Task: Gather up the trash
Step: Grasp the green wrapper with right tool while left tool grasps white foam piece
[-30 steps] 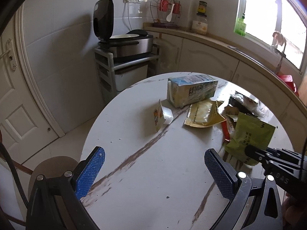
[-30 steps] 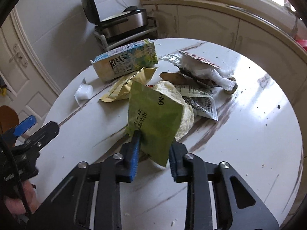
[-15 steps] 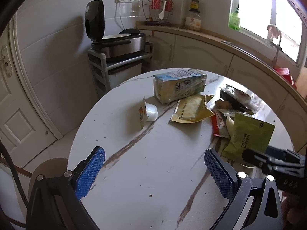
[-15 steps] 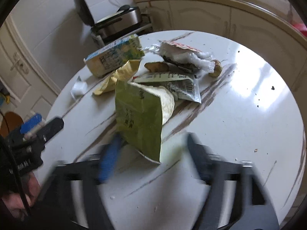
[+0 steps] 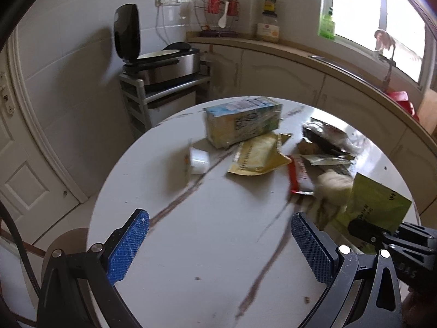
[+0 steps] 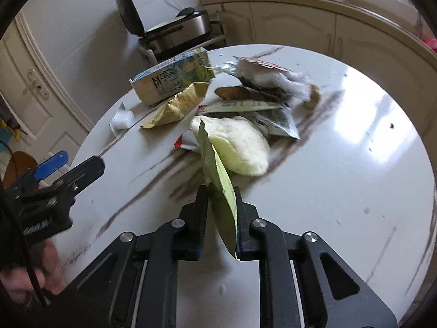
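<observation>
Right tool reclosed on green bag (edge-on), carton lying sideways

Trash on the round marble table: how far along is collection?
Early. Nothing looks collected yet. In hand: the right gripper, jaws just closing, pinches the green snack bag. The left gripper is open, empty. Left on the table: blue-yellow drink carton, yellow foil pouch, white plastic cup, other wrappers.

Not much is reading clearly: just "DAS" showing on the right gripper; print on the green packet and the carton is staying too blurry.
</observation>
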Demonstrator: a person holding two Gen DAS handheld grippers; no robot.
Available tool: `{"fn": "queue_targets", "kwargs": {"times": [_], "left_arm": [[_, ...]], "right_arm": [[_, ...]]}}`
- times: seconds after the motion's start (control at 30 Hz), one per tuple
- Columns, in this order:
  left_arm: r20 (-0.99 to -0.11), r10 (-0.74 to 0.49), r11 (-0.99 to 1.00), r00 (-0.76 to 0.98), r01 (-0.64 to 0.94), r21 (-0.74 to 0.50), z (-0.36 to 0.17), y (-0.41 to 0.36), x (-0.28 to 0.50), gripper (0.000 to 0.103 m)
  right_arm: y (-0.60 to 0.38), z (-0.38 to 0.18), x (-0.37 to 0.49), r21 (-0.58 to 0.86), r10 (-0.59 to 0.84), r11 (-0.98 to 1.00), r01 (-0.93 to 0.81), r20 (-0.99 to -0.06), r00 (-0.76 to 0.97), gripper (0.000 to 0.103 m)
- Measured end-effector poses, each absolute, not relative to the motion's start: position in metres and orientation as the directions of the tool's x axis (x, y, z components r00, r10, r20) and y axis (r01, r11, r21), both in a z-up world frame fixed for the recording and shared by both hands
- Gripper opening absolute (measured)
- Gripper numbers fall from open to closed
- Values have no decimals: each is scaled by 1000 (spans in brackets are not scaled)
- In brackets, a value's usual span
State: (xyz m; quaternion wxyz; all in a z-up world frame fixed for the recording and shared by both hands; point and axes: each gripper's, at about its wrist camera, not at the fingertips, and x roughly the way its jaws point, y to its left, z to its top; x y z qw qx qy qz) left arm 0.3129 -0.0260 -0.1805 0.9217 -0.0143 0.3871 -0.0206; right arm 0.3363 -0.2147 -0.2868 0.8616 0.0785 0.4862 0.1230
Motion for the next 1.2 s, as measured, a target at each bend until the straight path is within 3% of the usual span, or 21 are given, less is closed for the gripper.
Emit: {"fn": "queue_targets", "kwargs": {"times": [0.6,0.87,1.03,1.1,1.2], "left_arm": [[-735,-191,981,651,162,-111,-186,-100,340,102],[-777,-159,986,609,137,-94,-209,-133,378,102],[-777,-179,983,604,136,-121,-215,-139,389,81],[-772,-199,979,604,147,-138,-215,-139,390,68],[-768,-225,974,599,161,-160,-216,-135,391,64]], "right_arm": [[-279,-281,328,309,282,950,-44,-790,545,15],[-309,-283,337,312,262,950,-8,-785,561,15],[-324,-286,338,328,263,945,14,-782,565,15],[-327,-287,337,332,264,943,19,-782,565,15],[-329,-288,334,338,264,941,27,-781,566,15]]}}
